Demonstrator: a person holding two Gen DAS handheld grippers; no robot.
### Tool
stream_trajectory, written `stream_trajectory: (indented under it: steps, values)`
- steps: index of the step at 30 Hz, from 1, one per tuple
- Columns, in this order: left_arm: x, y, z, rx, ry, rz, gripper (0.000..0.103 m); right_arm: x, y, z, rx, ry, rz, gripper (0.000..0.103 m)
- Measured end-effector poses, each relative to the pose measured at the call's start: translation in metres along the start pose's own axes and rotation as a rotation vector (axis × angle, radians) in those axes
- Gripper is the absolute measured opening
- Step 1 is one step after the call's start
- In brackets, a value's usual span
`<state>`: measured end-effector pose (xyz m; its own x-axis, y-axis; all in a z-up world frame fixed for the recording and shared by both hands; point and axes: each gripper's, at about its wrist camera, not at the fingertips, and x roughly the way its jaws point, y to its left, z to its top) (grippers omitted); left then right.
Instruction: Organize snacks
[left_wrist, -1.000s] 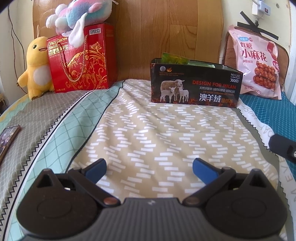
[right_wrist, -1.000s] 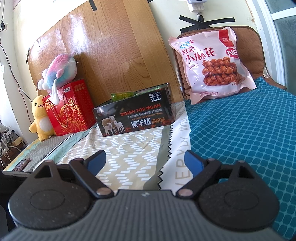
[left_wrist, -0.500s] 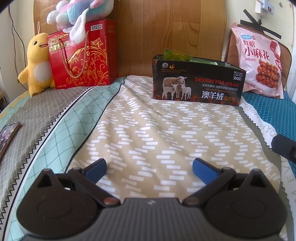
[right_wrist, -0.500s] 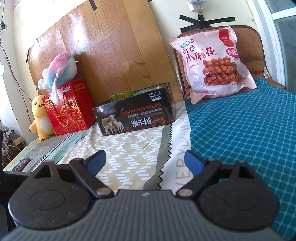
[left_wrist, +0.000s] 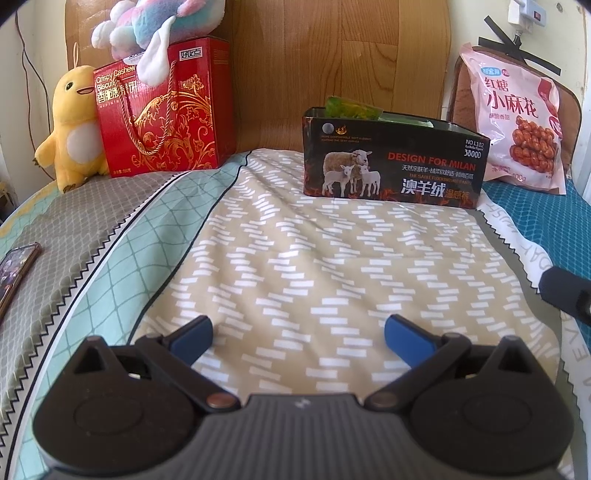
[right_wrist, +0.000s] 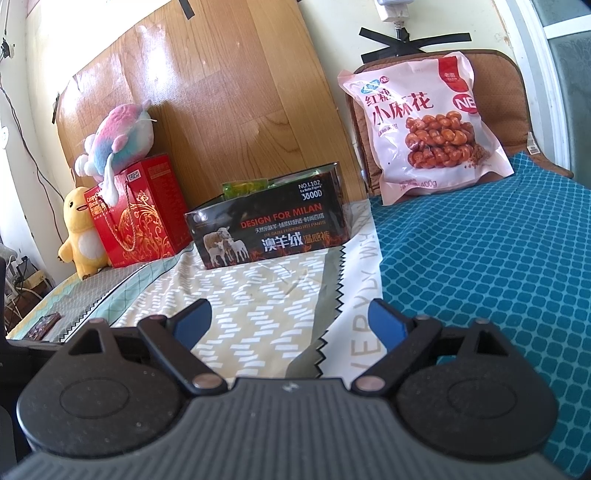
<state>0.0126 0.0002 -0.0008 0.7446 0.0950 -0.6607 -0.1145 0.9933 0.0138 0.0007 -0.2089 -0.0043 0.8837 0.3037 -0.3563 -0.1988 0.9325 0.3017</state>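
A black open-top box (left_wrist: 391, 162) (right_wrist: 269, 232) printed with sheep stands on the bed near the wooden headboard, with green snack packets (left_wrist: 351, 109) (right_wrist: 243, 188) poking out of its top. A pink snack bag (left_wrist: 517, 125) (right_wrist: 428, 125) leans upright against a brown cushion to the box's right. My left gripper (left_wrist: 297, 334) hovers open over the beige patterned sheet, well short of the box, with nothing between its fingers. My right gripper (right_wrist: 290, 321) is also open and holds nothing, low over the sheet's edge. Its black body (left_wrist: 565, 295) shows at the right edge of the left wrist view.
A red gift box (left_wrist: 162, 110) (right_wrist: 136, 214) with a pastel plush on top and a yellow plush toy (left_wrist: 72, 125) (right_wrist: 79, 236) stand at the back left. A phone (left_wrist: 14, 269) (right_wrist: 44, 325) lies on the grey sheet at the left. Teal bedding (right_wrist: 498, 258) covers the right side.
The left wrist view has shifted slightly, so the box and bag sit a little further right and higher. Both grippers stay open; the right has barely moved.
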Motion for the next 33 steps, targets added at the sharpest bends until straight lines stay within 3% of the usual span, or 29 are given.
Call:
stream_trajectory:
  steps: [33]
  values:
    - [-0.0008, -0.0011, -0.0014, 0.022, 0.003, -0.019, 0.103, -0.0004, -0.0003, 0.001, 0.0, 0.001, 0.002, 0.094]
